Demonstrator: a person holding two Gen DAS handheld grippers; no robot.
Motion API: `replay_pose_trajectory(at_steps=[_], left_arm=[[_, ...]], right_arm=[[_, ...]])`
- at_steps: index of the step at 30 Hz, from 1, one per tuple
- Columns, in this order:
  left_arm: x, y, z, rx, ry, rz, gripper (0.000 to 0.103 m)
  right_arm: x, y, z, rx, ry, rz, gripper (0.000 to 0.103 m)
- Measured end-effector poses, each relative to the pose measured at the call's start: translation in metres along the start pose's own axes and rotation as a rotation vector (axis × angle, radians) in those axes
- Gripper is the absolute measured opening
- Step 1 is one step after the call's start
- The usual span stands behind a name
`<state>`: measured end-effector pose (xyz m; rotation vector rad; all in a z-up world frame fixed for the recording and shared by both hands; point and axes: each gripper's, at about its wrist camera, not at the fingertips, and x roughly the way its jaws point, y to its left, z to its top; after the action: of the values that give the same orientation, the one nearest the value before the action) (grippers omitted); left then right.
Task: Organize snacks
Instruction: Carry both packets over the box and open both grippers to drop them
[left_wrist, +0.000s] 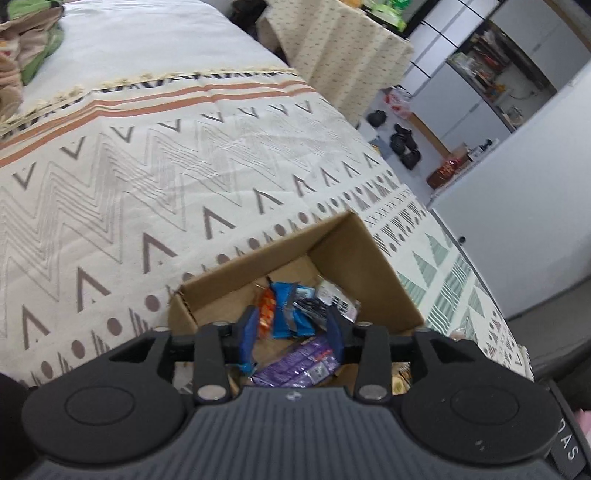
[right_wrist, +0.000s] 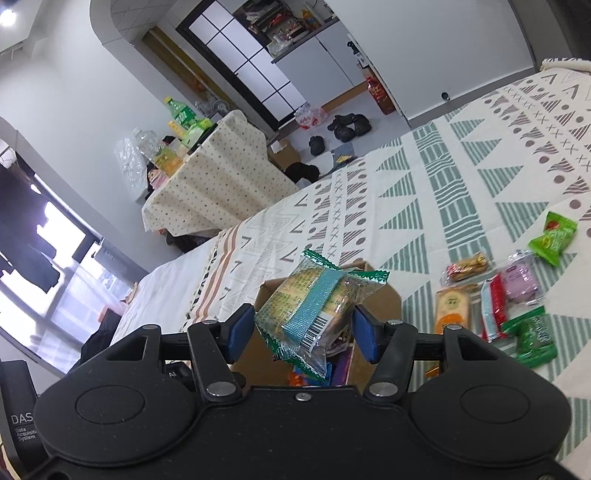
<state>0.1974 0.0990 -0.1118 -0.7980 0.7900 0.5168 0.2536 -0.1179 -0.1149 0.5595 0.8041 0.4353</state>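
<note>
right gripper (right_wrist: 303, 328) clamps green-edged snack pack (right_wrist: 314, 302) above cardboard box (right_wrist: 384, 299).

Right hand-held gripper (right_wrist: 303, 330) clamps a green-edged snack packet (right_wrist: 314, 306) above cardboard box (right_wrist: 388, 299).

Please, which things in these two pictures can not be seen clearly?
- Left wrist view: near part of the cardboard box is hidden behind the left gripper.
- Right wrist view: box contents are hidden by the green-edged snack pack in the right gripper.
- Pack print: too small.
</note>
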Motion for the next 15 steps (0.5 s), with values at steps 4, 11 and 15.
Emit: replay_pose_trajectory(at_steps=[4,11,15], left_arm=[[-0.003,0.001,0.0,-0.002,-0.015,0.01,0.052],[-0.001,-0.002,-0.003,0.008,-0.017,0.054,0.067],[0.001,-0.008,-0.009,0.035,-0.019,0.064,0.073]], right_arm=[[0.007,0.006,-0.004,0.003,0.029,0.019,0.057],[0.004,0.004,-0.004,0.007,0.048,0.018,0.063],[-0.007,-0.012,-0.002,0.033,0.032,-0.019,0.064]])
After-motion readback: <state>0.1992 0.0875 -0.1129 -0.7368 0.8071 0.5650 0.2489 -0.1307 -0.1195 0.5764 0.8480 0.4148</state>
